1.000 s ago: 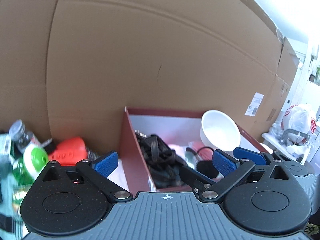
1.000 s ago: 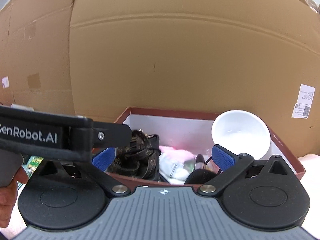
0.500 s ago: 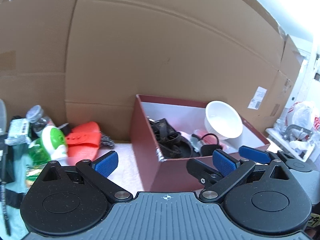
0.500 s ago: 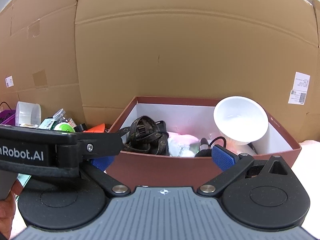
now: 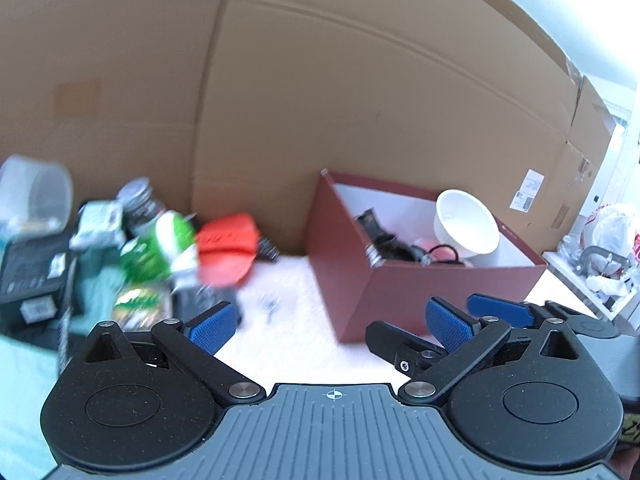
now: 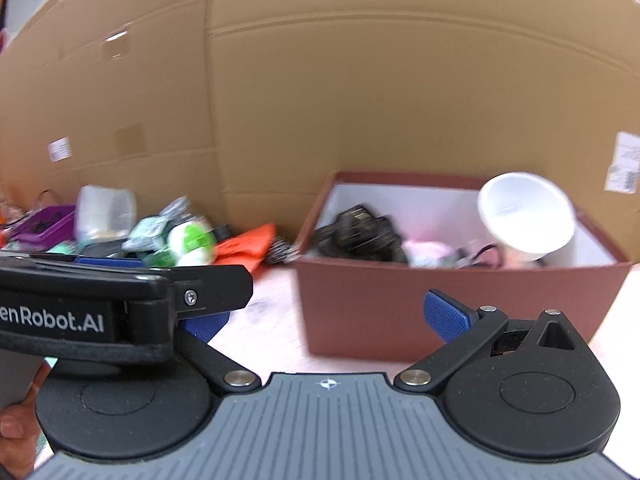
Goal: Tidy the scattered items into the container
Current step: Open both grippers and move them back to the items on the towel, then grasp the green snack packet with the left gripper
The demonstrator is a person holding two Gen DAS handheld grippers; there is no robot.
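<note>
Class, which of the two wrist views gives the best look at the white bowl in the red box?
The left wrist view: the white bowl is sharp there, tilted on its side in the red box. The right wrist view shows the same bowl larger but smeared by motion blur.

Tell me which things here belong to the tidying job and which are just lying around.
Part of the job: red box; white bowl and black straps already inside; orange item, green-capped bottle, clear tub waiting outside.

Just lying about: cardboard wall, plastic bags.
</note>
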